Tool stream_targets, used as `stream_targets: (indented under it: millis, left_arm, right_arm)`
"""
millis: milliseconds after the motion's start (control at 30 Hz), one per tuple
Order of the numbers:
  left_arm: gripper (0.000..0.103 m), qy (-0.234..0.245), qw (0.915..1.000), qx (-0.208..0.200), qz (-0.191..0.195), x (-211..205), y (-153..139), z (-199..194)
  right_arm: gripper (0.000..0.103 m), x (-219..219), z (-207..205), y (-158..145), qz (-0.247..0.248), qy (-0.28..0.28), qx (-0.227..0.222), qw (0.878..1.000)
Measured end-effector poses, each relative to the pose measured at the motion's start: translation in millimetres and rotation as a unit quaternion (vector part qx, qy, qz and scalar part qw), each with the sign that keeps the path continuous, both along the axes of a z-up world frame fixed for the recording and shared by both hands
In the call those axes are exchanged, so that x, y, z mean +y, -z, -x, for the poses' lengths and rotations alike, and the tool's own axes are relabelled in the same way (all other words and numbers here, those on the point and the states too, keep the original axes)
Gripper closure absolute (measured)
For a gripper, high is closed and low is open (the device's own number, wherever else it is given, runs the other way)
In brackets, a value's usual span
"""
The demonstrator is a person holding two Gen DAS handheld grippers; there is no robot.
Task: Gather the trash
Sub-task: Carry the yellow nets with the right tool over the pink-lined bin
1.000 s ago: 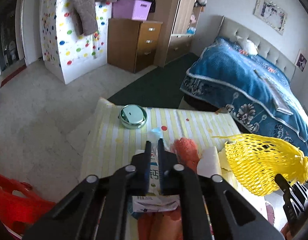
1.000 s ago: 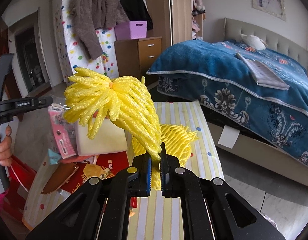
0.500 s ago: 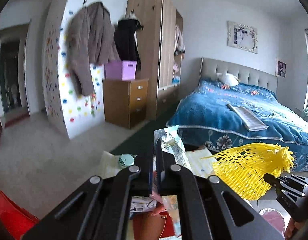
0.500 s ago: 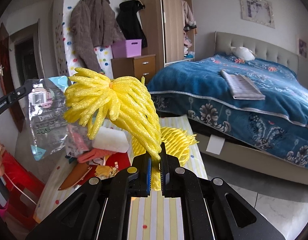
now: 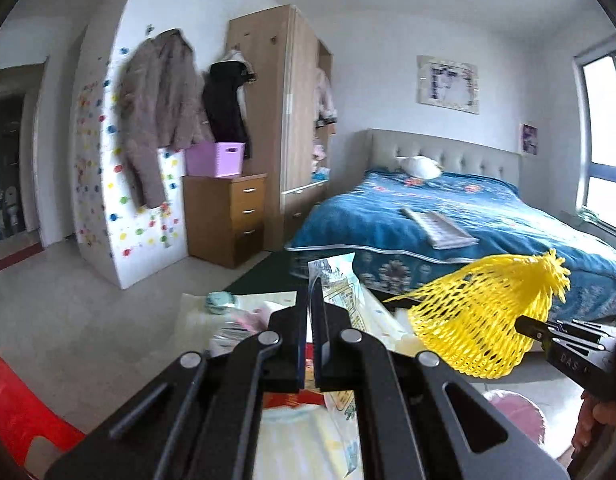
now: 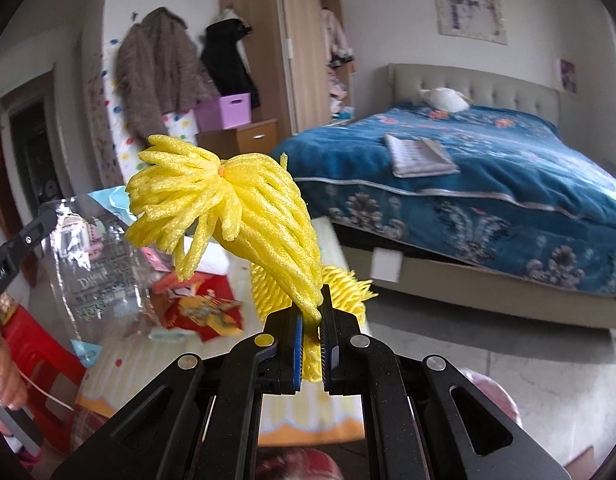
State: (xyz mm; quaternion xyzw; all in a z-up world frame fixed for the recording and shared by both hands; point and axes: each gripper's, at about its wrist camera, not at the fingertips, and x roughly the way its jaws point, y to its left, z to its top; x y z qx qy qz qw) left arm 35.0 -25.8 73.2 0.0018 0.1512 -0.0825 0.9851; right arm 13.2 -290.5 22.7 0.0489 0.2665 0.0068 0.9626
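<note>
We hold the yellow foam net [image 6: 228,216] tight in our right gripper [image 6: 311,320], up in the air over the counter [image 6: 339,416], and our left gripper [image 5: 309,308] is pinched shut on a see-through plastic wrapper [image 6: 96,264] that hangs at about 9 o'clock from the net. More trash, like a red packet [image 6: 206,312], lies on the counter at about 8 o'clock from the net. To do this well, we think we should keep both grippers squeezed and carry slowly, because the net is light and the wrapper is floppy, so either could slip out before we reach the bin, which we cannot see.
</note>
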Motion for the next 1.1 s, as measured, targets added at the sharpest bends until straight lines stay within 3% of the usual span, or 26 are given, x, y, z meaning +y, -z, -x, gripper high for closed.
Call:
stream_targets:
  millis: [267,633,933,1067,1100]
  left_arm:
    - [0.103,0.096,0.9951,-0.006,-0.025,-95.2,30.1,16.6]
    - [0.103,0.213,0.9738,0.053,-0.061,-224.8,92.1,2.1]
    - [0.103,0.265,0.9578,0.088,-0.069,-292.6,120.7,-12.6]
    - [0.102,0.273,0.9536,0.104,-0.072,-309.1,128.7,-22.6]
    - [0.098,0.273,0.9528,0.111,-0.073,-311.7,130.8,-26.2]
  right_arm:
    - [0.096,-68.6,49.2,27.5,-0.004,0.084,0.033,0.996]
    - [0.096,-156.7,68.8,97.0,-0.041,0.173,0.112,0.978]
    - [0.095,-192.0,57.5,130.7,-0.07,0.194,0.149,0.967]
    - [0.09,-200.9,46.4,145.4,-0.085,0.191,0.165,0.964]
    - [0.086,-201.9,45.5,147.3,-0.088,0.192,0.166,0.963]
